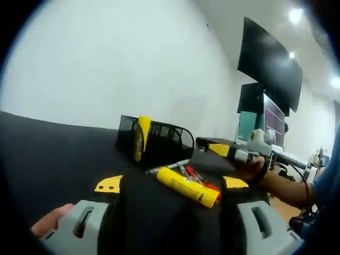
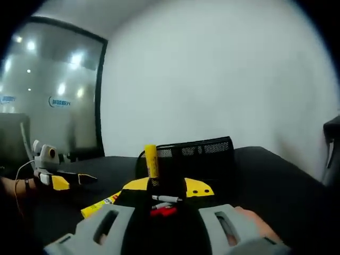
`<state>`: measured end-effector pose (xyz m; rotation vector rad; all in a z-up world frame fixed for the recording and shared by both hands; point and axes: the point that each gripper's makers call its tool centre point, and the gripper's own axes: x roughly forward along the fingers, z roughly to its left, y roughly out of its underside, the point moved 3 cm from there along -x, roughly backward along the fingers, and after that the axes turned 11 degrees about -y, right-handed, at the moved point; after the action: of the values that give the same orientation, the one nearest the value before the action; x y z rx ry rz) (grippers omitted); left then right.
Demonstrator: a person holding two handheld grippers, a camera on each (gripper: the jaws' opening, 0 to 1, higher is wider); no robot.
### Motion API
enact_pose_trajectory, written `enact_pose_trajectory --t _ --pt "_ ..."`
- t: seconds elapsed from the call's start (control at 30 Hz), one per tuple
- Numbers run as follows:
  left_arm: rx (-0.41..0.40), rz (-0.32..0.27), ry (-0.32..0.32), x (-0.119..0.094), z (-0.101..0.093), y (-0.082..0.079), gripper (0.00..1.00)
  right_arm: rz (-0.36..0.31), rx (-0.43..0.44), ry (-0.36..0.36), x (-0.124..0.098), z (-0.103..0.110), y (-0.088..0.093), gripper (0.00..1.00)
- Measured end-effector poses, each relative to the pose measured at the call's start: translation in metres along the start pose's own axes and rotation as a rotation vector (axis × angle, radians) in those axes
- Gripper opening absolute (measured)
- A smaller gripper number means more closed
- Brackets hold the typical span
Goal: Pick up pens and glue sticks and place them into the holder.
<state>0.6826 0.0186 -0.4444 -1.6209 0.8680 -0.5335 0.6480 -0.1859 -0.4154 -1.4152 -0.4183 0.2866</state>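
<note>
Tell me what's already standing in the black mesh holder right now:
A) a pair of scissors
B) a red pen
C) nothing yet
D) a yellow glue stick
D: a yellow glue stick stands upright in the holder, poking above its rim, while another glue stick and the pens lie on the table in front of it.

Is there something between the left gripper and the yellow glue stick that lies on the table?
Nothing visible stands between. The yellow glue stick lies just beyond the left gripper, with pens beside it.
</note>
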Motion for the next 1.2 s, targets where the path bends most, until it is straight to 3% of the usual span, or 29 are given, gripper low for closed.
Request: enact_pose_trajectory --t 0.07,0.17,0.27,0.33,0.37,0.4,0.43,0.47,0.5,0.53,0.57,0.67,0.8,0.87,0.97,1.07,1.17,1.2 --pt "-0.025 0.023 -0.022 0.002 0.000 0.000 0.66 0.006 -0.010 -0.011 0.001 0.001 0.001 0.20" --pt "-0.036 0.051 -0.035 0.003 -0.004 0.001 0.50 0.024 -0.018 -0.022 0.003 0.001 0.003 0.20" --pt "-0.136 0.063 -0.026 0.004 -0.017 -0.009 0.51 0.031 -0.020 -0.033 0.004 0.001 0.004 0.20" --pt "-0.172 0.133 -0.036 0.006 -0.021 -0.010 0.53 0.034 -0.020 -0.034 0.005 0.000 0.005 0.20" --pt "-0.179 0.193 -0.098 0.008 -0.017 -0.007 0.52 0.032 -0.020 -0.034 0.005 -0.001 0.005 0.20" --pt "-0.134 0.235 -0.109 0.009 -0.019 -0.007 0.52 0.030 -0.019 -0.035 0.005 -0.001 0.004 0.20" --pt "-0.145 0.287 -0.178 0.012 -0.014 -0.004 0.51 0.028 -0.018 -0.035 0.004 -0.001 0.004 0.20" --pt "-0.162 0.382 -0.236 0.010 -0.008 0.004 0.50 0.026 -0.018 -0.035 0.004 -0.001 0.004 0.20" --pt "-0.105 0.417 -0.190 0.016 -0.014 0.003 0.52 0.024 -0.016 -0.036 0.004 -0.001 0.003 0.20" --pt "-0.126 0.390 -0.200 0.023 -0.015 -0.002 0.54 0.022 -0.013 -0.037 0.004 -0.001 0.003 0.20" --pt "-0.163 0.460 -0.210 0.020 -0.018 0.001 0.54 0.022 -0.011 -0.037 0.004 -0.002 0.003 0.20" --pt "-0.178 0.488 -0.196 0.030 -0.026 -0.009 0.54 0.018 -0.005 -0.036 0.003 -0.002 0.002 0.20" --pt "-0.177 0.611 -0.156 0.035 -0.044 -0.007 0.54 0.016 0.002 -0.037 0.003 -0.002 0.002 0.19" --pt "-0.204 0.707 -0.145 0.037 -0.051 -0.003 0.53 0.017 0.004 -0.038 0.003 -0.002 0.002 0.19" --pt "-0.181 0.843 -0.213 0.037 -0.048 0.000 0.53 0.012 0.006 -0.040 0.002 -0.002 0.002 0.19" --pt "-0.177 0.917 -0.299 0.037 -0.040 -0.003 0.51 0.003 0.015 -0.043 0.000 -0.001 0.000 0.19" --pt "-0.274 0.925 -0.236 0.046 -0.049 -0.013 0.49 0.001 0.024 -0.050 0.001 -0.001 0.001 0.19" --pt "-0.339 0.947 -0.254 0.047 -0.052 -0.015 0.49 0.003 0.024 -0.052 0.001 0.000 0.001 0.19"
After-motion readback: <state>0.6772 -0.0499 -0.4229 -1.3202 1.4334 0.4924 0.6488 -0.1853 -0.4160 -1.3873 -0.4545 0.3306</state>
